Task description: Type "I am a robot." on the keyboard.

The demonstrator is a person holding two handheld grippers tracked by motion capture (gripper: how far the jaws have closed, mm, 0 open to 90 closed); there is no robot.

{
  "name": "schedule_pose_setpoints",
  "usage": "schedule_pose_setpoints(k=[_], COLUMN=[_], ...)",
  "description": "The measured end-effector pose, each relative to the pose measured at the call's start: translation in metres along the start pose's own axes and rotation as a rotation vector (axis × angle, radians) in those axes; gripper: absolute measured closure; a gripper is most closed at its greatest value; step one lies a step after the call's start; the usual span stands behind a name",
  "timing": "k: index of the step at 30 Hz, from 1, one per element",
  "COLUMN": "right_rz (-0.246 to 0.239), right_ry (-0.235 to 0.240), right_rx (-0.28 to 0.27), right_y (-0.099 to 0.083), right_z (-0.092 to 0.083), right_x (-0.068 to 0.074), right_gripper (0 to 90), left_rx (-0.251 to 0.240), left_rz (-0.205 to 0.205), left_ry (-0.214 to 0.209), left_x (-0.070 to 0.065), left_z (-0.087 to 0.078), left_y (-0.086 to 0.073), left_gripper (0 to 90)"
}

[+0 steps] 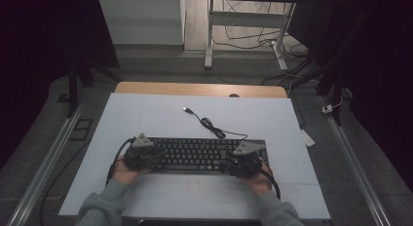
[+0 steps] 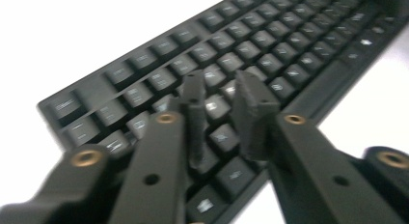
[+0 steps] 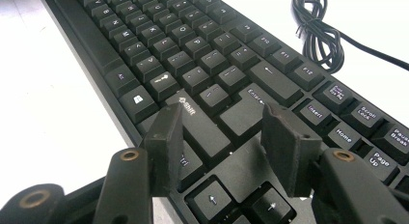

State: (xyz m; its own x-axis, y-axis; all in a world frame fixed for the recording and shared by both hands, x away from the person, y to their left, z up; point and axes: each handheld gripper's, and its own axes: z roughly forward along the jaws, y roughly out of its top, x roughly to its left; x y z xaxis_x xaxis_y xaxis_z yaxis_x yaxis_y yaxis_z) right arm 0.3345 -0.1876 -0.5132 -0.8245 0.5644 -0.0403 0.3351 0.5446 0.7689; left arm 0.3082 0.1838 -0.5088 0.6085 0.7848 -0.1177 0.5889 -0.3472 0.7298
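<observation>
Matt black plastic keyboard (image 1: 195,155) — smooth white table (image 1: 146,119) — glossy cable (image 3: 318,35).

Dim high view with near-black corners and edges, pale table (image 1: 146,114) mildly lit from above, left gripper view smeared by motion blur, table blown out to white in both gripper views, keyboard (image 3: 207,55) keys sharp, soft glints on keycaps

Black keyboard (image 1: 204,155) with white-lettered keys beneath the black grippers, left (image 1: 141,157) and right (image 1: 243,161), each topped by a grey plate; black cable (image 1: 213,125) beyond them; white mat (image 1: 146,119); grey sleeves (image 1: 104,206) behind.
</observation>
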Motion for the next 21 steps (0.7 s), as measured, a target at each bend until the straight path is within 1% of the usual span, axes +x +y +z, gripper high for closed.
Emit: schedule_pose_setpoints(k=[3,8,13,15,18,21], right_rz=[0.002,0.006,0.013,0.025,0.042,0.042], right_ry=[0.000,0.000,-0.004,-0.010,-0.015,-0.018], right_rx=[0.000,-0.002,-0.014,-0.022,-0.037,-0.043], right_y=[0.000,0.000,0.000,-0.001,-0.001,-0.002], right_z=[-0.001,-0.001,-0.004,-0.006,-0.010,-0.012], right_x=[0.000,0.000,0.001,0.001,0.002,0.004], right_gripper=[50.1,49.9,49.9,49.8,49.8,49.9], left_rx=[0.001,0.005,0.008,0.008,0.004,-0.005], left_rz=[-0.026,-0.041,-0.043,-0.044,-0.043,-0.043], left_ry=[0.017,0.031,0.034,0.033,0.031,0.033], left_x=[0.005,0.009,0.011,0.011,0.011,0.012], left_z=[-0.001,0.000,0.000,0.000,-0.001,-0.003], left_y=[-0.002,-0.003,-0.003,-0.002,-0.001,0.000], left_gripper=[61.8,53.4,50.4,49.4,48.4,48.0])
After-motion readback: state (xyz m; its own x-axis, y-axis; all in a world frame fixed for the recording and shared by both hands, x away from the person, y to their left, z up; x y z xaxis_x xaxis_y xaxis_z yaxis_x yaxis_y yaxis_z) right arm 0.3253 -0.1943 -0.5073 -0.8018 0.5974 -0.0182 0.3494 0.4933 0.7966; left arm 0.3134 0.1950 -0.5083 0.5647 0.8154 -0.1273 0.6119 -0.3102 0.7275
